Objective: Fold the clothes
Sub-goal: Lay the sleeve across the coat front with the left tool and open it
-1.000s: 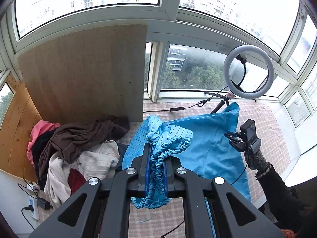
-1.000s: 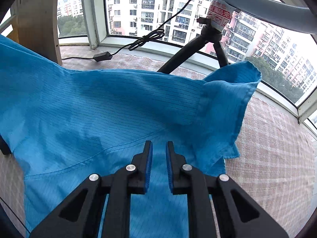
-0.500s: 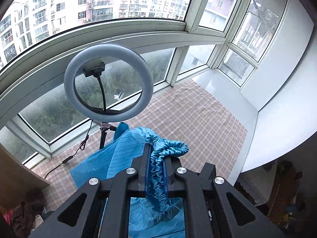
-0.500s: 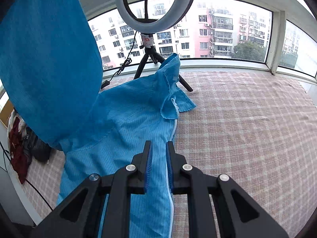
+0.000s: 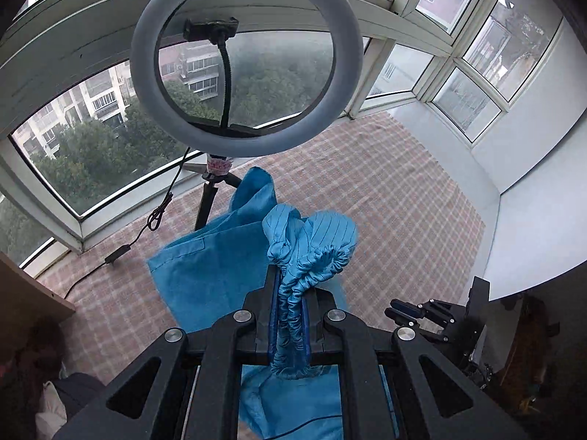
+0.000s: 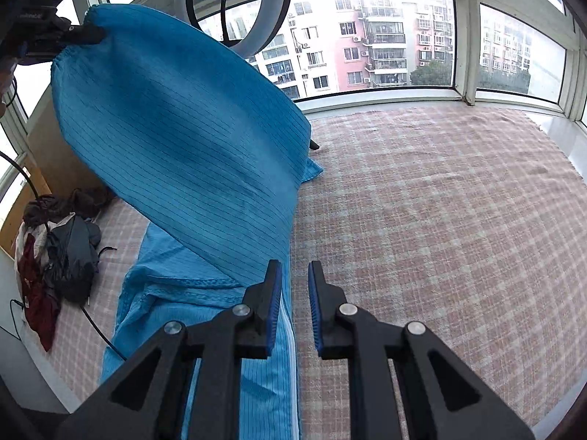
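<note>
Gripping the gathered elastic cuff (image 5: 293,304) of the blue striped garment (image 6: 190,139): left gripper (image 5: 290,293), fingers closed tight on the bunched fabric. Sleeve raised well above the checked surface (image 6: 422,201), hanging as a broad slanted sheet down to the garment's body, which lies flat on the surface at lower left of the right wrist view. White zipper edge (image 6: 291,348) running along the garment's right border, just beside the right gripper (image 6: 295,286). Right gripper fingers parted by a narrow gap, holding nothing, hovering over the garment's edge. Ring light (image 5: 245,58) on a tripod standing at the window behind the garment. Pile of other clothes (image 6: 58,249) lying well apart, at far left by the wooden board (image 6: 51,154).
</note>
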Tool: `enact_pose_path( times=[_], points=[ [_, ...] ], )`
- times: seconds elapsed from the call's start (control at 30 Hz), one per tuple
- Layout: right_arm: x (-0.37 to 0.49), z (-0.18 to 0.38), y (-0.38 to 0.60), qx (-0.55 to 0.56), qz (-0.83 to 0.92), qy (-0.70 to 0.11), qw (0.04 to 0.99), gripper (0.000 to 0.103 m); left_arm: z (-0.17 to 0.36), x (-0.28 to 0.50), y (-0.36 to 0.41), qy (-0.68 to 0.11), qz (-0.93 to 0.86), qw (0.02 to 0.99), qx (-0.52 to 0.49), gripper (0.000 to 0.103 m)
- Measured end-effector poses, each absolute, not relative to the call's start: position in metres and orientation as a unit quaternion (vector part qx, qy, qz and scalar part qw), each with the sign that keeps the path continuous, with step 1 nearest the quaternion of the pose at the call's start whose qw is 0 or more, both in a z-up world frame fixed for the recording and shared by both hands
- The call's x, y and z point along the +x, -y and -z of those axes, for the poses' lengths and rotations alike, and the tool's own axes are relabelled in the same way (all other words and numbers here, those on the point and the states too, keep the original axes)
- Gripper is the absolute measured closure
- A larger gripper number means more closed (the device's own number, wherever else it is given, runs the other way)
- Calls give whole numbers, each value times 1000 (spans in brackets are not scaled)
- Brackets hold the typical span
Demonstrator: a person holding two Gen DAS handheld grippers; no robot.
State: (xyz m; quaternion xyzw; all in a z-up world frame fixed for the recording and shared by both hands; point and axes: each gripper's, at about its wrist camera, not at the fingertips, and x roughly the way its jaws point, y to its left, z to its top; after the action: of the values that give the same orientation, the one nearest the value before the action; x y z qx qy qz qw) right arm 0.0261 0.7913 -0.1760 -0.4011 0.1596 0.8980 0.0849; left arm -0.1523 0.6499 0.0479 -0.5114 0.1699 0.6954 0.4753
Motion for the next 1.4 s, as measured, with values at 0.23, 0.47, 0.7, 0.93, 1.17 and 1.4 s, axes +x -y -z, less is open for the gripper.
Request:
enact_pose_path(
  times=[0.23, 0.47, 0.7, 0.93, 1.17, 1.4],
  points=[
    [-19, 193, -729, -439, -889, -129, -10, 88, -2, -202, -573, -113, -700, 424, -563, 94],
    [-64, 238, -653, -492, -862, -109, -59, 88, -40, -225, -545, -113, -724, 424, -532, 94],
    [-77, 244, -673, -503, -856, -123, 13, 88, -6, -226, -562, -114, -687, 463, -549, 94],
    [-78, 262, -722, -543, -825, -125, 95, 88, 129, -248, -557, -175, -662, 411, -602, 81],
    [-63, 241, -709, -548, -826, -102, 82, 88, 164, -269, -500, -114, -675, 392, -615, 67],
    [-128, 215, -661, -497, -867, -22, 19, 68, 191, -259, -498, -116, -664, 400, -621, 65]
  ],
)
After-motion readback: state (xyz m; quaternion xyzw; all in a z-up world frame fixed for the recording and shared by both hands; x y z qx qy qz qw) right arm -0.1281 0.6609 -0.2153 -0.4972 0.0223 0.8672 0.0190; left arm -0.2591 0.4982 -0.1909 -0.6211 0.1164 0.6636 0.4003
